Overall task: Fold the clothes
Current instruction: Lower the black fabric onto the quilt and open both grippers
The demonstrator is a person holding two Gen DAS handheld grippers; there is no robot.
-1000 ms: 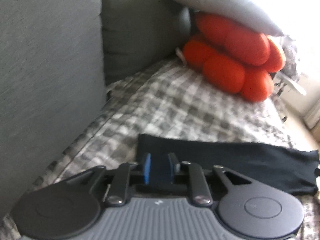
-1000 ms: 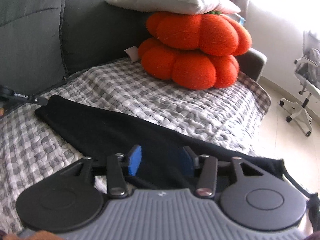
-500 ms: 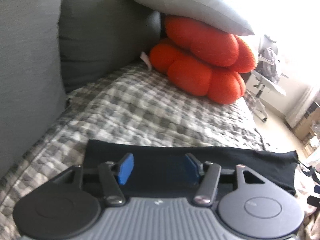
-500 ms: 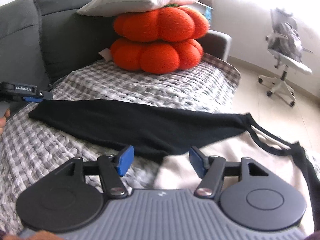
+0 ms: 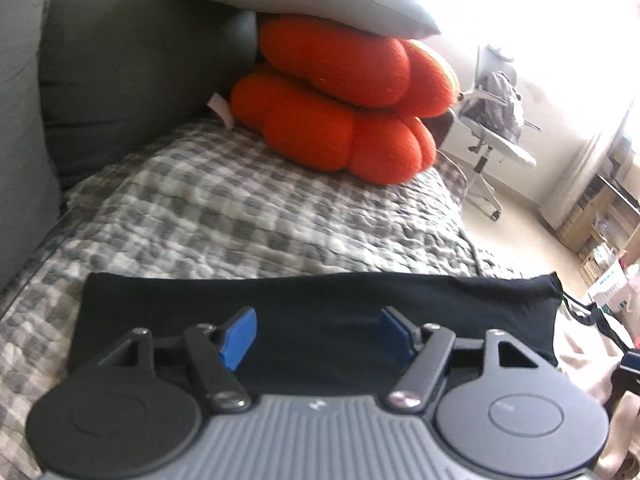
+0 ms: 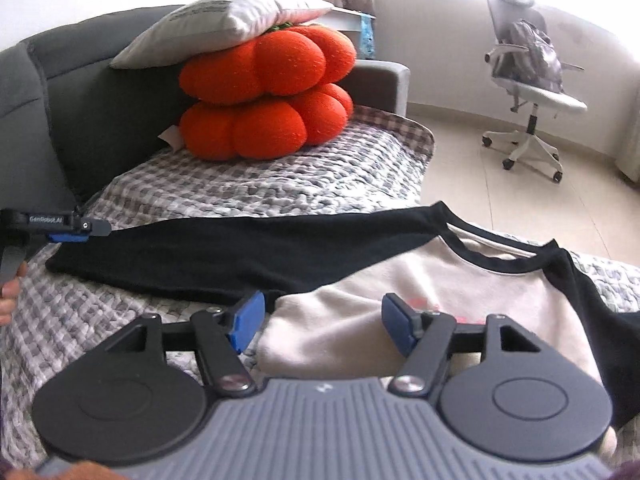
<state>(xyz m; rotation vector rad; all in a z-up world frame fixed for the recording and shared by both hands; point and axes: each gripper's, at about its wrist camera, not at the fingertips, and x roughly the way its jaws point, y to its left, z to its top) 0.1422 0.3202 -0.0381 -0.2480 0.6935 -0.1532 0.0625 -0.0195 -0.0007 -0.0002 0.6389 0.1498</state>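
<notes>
- The left gripper [image 5: 316, 334] has its blue fingers [image 5: 239, 338] wide apart, holding nothing, just over the black sleeve [image 5: 320, 300]
- The right gripper [image 6: 322, 322] is wide apart too, holding nothing, over the cream front of the shirt [image 6: 400, 300]
- The shirt lies flat on the checked blanket [image 6: 280, 176] on the sofa [image 6: 80, 112], its sleeve reaching out toward 9 o'clock
- Orange cushions [image 6: 264, 100] sit at 12 o'clock, under a grey pillow [image 6: 224, 20]

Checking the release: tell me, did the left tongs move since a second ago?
Yes. The left tongs opened and drew back from the black sleeve, away from the orange cushions.
</notes>
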